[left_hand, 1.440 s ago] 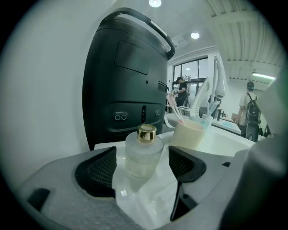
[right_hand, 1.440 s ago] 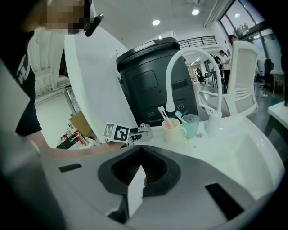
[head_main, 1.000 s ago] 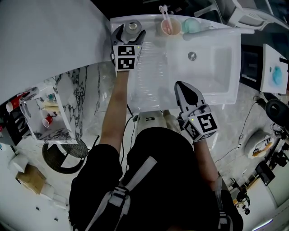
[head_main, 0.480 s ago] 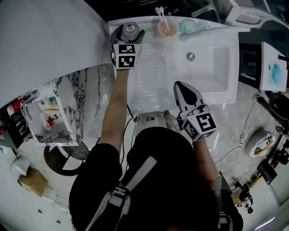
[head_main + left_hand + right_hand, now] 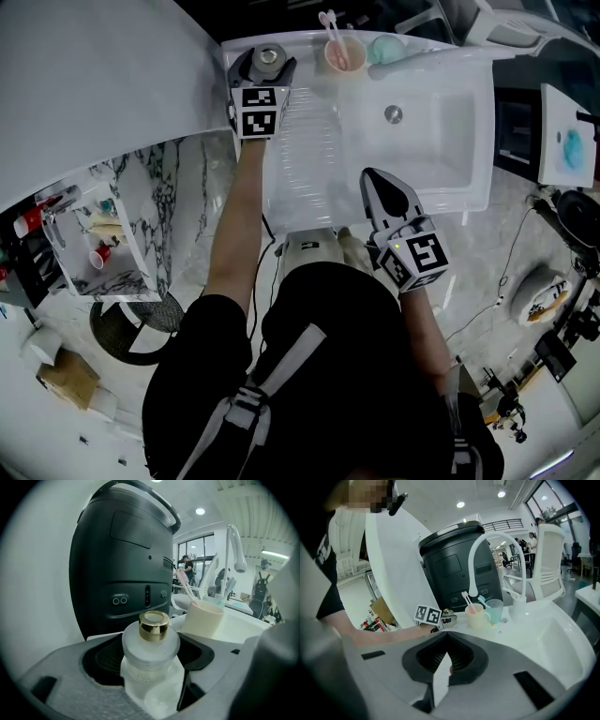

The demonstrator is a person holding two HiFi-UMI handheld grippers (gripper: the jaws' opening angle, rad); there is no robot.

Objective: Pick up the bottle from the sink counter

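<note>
Bracketing bottle with left gripper on sink counter; right gripper empty.
Head view: left gripper (image 5: 267, 65) fingers released and spread, bottle (image 5: 271, 54) upright between them on counter (image 5: 314, 141), cup (image 5: 343, 56) off to their right; right gripper (image 5: 378, 182) fingers clenched, over counter's near edge. Left gripper view: bottle stands between the pads, gold cap above them, black bin (image 5: 122, 564) just past the fingertips, cup ahead-right. Right gripper view: fingertips meet, nothing held, bottle well ahead-left of them.
</note>
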